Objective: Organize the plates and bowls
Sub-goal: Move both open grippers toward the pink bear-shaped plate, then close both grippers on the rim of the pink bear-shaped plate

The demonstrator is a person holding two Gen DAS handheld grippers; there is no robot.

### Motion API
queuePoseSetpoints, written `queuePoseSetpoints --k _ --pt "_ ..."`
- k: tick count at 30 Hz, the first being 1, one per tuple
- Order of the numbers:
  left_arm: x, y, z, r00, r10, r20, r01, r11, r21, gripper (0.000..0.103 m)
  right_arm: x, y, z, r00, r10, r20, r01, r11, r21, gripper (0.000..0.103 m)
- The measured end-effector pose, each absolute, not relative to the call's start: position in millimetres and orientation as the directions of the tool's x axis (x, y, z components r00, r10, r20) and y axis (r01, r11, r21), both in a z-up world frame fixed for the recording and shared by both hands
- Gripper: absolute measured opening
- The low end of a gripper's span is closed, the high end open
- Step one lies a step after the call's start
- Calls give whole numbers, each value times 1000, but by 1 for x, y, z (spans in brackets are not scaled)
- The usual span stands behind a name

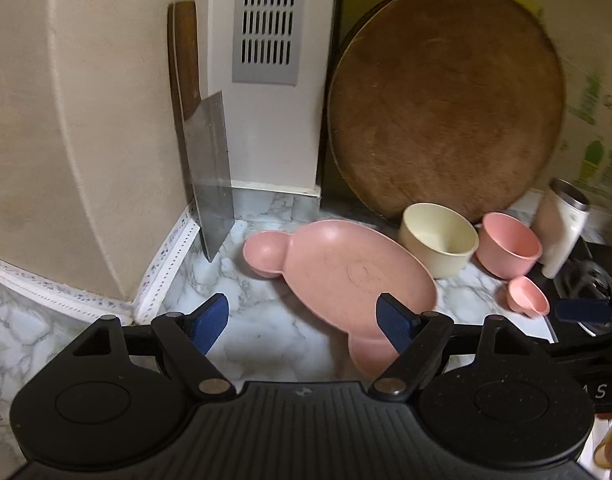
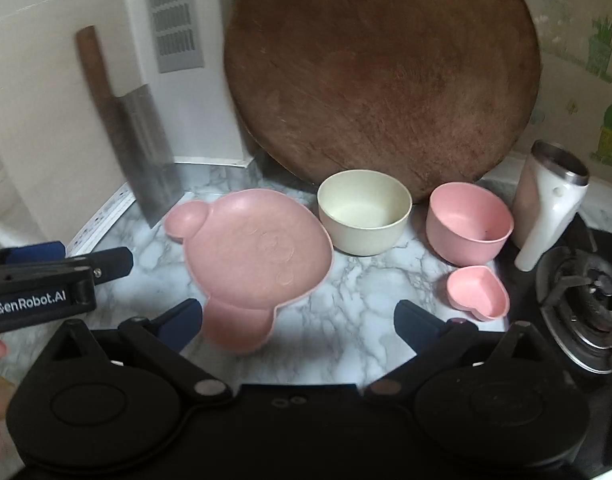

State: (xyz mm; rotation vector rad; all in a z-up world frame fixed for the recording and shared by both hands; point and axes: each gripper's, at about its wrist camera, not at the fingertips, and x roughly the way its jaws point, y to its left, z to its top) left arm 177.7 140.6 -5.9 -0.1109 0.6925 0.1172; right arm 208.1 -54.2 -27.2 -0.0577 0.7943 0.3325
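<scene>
- Left gripper [image 1: 306, 322]: jaws wide apart, holding nothing; the pink plate [image 1: 345, 268] lies just ahead.
- Right gripper [image 2: 298, 322]: jaws wide apart, holding nothing; the cream bowl [image 2: 363, 218] sits farther ahead.

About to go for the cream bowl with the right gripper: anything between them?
Nothing visible blocks it. The right gripper, fingers open and empty, faces bare marble ahead of the cream bowl; the pink bear plate lies just left of that path.
</scene>
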Motion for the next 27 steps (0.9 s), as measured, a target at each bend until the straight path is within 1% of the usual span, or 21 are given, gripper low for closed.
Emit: queuePoseSetpoints --k 3,6,11,13,18,19,20,23,24,25,26,27 --pt "198 139 -17 747 66 -662 -151 986 -72 81 229 -50 -37 637 260 -725 -300 951 78 102" --pt "219 140 -29 728 68 -682 -168 982 -82 81 249 -47 -47 615 253 -746 -285 954 90 100" --pt "253 146 -50 692 56 -719 -178 979 -95 81 282 -42 -65 556 239 -796 -248 962 116 91" --pt "266 149 -58 674 51 -737 -183 978 -99 81 291 -41 -73 537 230 -812 -233 965 119 85" --pt "291 159 -74 640 40 -767 -198 973 -115 80 306 -38 -89 492 227 -841 -220 967 132 77" --pt "294 161 -77 637 33 -770 -197 973 -122 76 308 -38 -92 484 230 -845 -220 966 137 76" --pt "298 163 -79 633 24 -774 -195 972 -129 69 310 -38 -94 478 232 -847 -218 966 141 76" --pt "309 170 -88 611 2 -792 -208 965 -158 62 313 -36 -98 465 235 -854 -223 964 144 71" --pt "311 172 -91 607 -6 -795 -210 963 -168 61 314 -36 -99 463 233 -855 -223 965 142 68" --pt "312 173 -93 604 -17 -796 -207 962 -177 57 315 -35 -100 459 232 -857 -221 965 143 64" --pt "313 174 -95 599 -23 -800 -207 961 -183 53 317 -35 -101 454 236 -859 -220 964 148 62" --pt "314 175 -97 595 -27 -804 -209 960 -187 50 318 -36 -102 451 238 -860 -218 964 152 59"
